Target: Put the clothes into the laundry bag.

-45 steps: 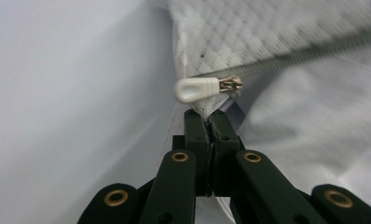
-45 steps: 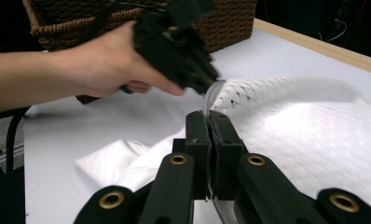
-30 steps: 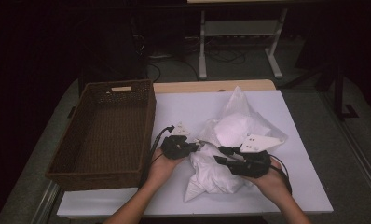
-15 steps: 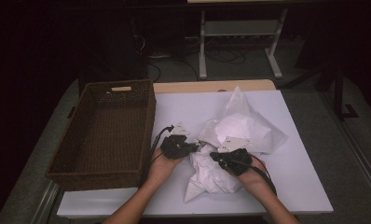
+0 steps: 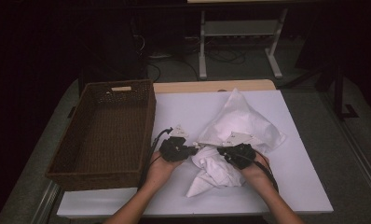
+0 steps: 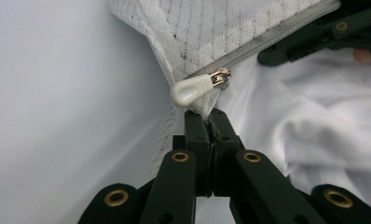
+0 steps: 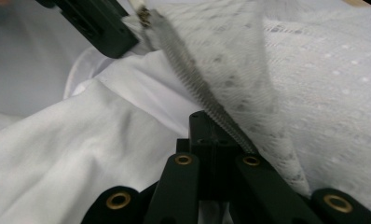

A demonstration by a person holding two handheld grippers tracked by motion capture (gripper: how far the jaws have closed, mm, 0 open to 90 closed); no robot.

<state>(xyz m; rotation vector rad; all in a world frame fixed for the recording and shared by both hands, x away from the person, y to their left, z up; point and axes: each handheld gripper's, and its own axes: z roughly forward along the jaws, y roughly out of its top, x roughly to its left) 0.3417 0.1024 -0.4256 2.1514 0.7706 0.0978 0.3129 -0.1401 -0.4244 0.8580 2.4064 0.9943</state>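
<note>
The left tool has its jaws pressed together on the edge of a white mesh laundry bag, pinching the fabric just below the zipper pull, a pale teardrop tab on a brass slider near the middle of the left gripper view; the right tool has just been closing, and its jaws now stand clamped on the bag's zipper tape, which runs from the jaw tips up to the upper left of the right gripper view, where the other tool's black jaw sits beside the slider; a white garment fills the lower left of that view, lying in the mouth of the bag; in the high view the left tool and right tool lie near each other at the centre of the frame, each held by a hand coming in from the bottom edge, with the mesh bag rising to a peak above them and the garment spilling out toward the lower middle; all of it rests on the white counter; a dark wicker basket stands at the left of the frame, just beside the left hand.
</note>
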